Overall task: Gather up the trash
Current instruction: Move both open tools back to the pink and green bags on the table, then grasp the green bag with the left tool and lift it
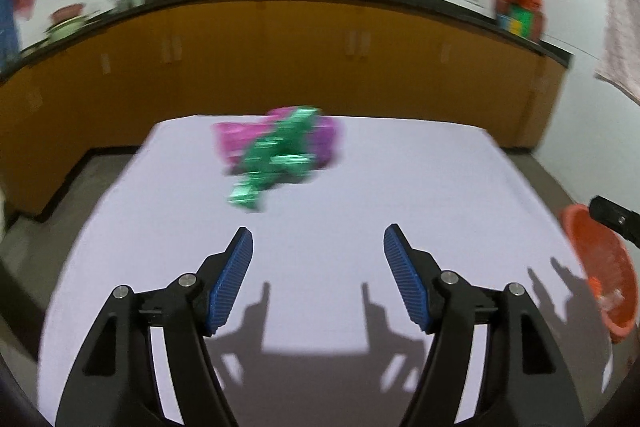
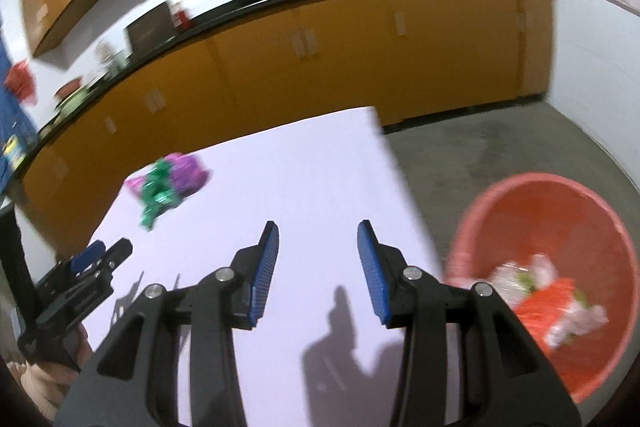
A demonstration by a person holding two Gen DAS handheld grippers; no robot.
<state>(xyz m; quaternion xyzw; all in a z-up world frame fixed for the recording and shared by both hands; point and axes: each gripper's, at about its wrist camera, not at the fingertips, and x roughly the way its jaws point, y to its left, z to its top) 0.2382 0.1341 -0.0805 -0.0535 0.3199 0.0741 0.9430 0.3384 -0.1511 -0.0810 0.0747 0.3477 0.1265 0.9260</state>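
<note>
Blue ribbed pads on black arms fill the near edge of both wrist views: the left tool [image 1: 318, 247] is spread wide with nothing between its pads, and the right tool [image 2: 318, 247] is parted less far, also with nothing held. No earlier picture is available, so only the present spread can be told. Both are tilted down over the white-covered table [image 1: 400, 167], whose near part is bare except for the tools' shadows. The remaining trash, a crumpled green foil wrapper [image 1: 276, 157] lying on and across a crumpled magenta foil wrapper [image 1: 320, 137], is seen toward the far side of the table, ahead of the left tool and well apart from its pads; from the right wrist it appears far to the left. A round orange plastic bin [image 2: 520, 195] stands on the grey floor just past the table's right edge, low enough that pieces can be dropped in from above; clear and orange scraps are already lying inside. The wide gape of the left tool is judged to suit the bulky, springy wrappers, and the next grasp seems meant for it. Both views are blurred, so finer detail of the wrappers cannot be told.
</note>
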